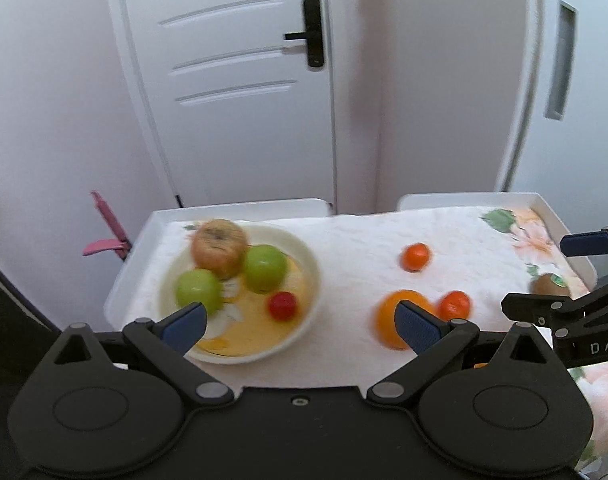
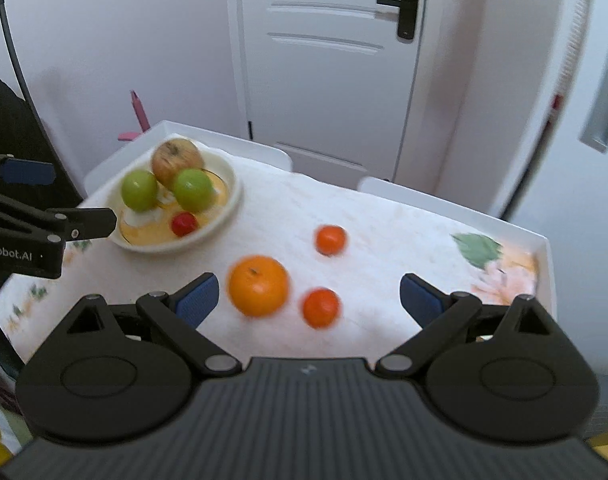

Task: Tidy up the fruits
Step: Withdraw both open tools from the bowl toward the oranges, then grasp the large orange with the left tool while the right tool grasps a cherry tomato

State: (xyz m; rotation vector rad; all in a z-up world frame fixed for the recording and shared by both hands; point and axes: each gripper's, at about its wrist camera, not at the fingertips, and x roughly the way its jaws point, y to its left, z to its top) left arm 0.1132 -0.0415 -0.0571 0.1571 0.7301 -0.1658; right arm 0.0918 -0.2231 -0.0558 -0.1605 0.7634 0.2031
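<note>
Both views motion-blurred. Left tongs [image 1: 299, 326] wide, empty, above the surface [image 1: 344, 236] between bowl and loose fruit. Right tongs [image 2: 308, 300] wide, empty, above the orange. Bowl [image 1: 304, 248] at the left of the surface holds a brown apple [image 1: 219, 248], two green apples [image 1: 263, 268] and one small red fruit [image 1: 282, 306]. Loose on the cloth: orange [image 2: 258, 285], two tangerines [image 2: 330, 240] apart from it, kiwi [image 1: 550, 284] near the right edge.
</note>
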